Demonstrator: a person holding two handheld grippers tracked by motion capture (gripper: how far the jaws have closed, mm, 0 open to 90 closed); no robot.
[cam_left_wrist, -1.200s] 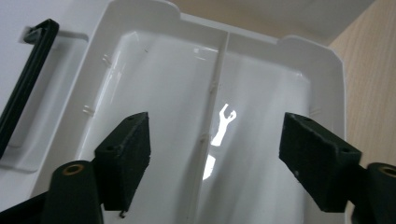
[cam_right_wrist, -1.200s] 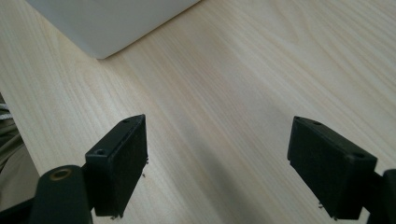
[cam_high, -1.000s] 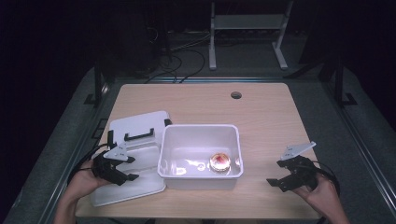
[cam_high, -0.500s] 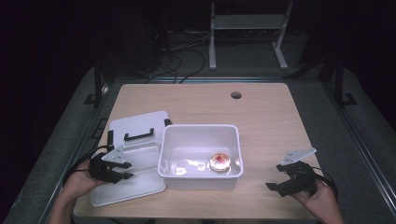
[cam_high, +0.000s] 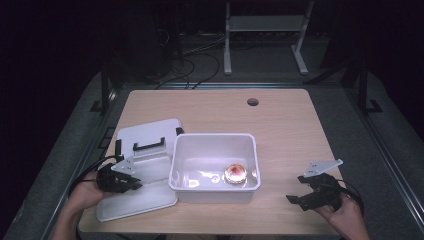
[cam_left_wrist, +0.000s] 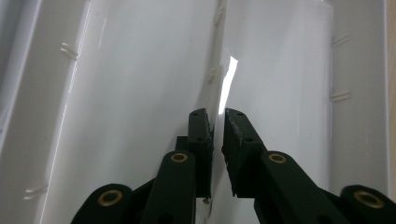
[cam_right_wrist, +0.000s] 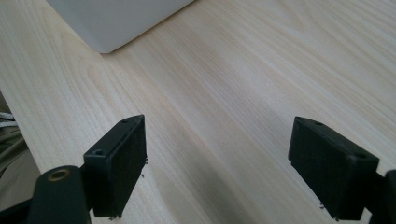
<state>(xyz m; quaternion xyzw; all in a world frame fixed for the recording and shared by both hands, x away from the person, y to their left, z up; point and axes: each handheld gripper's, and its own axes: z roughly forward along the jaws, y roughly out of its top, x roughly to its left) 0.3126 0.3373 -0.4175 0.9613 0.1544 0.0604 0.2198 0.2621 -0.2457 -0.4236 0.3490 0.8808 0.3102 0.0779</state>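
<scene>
Your left tongs (cam_left_wrist: 217, 122) have just been closing on the lid's (cam_high: 145, 150) thin rib (right tongs (cam_right_wrist: 217, 163) gape idle); lift crooked and it slips free.

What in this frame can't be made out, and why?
- Round reddish thing in the white tub: too small in the high view to identify.
- Left gripper: jaws have just been closing; whether they pinch a ridge of the white lid is unclear.
- Tub's bottom corner, right gripper view: rest cut off by the top edge.
</scene>
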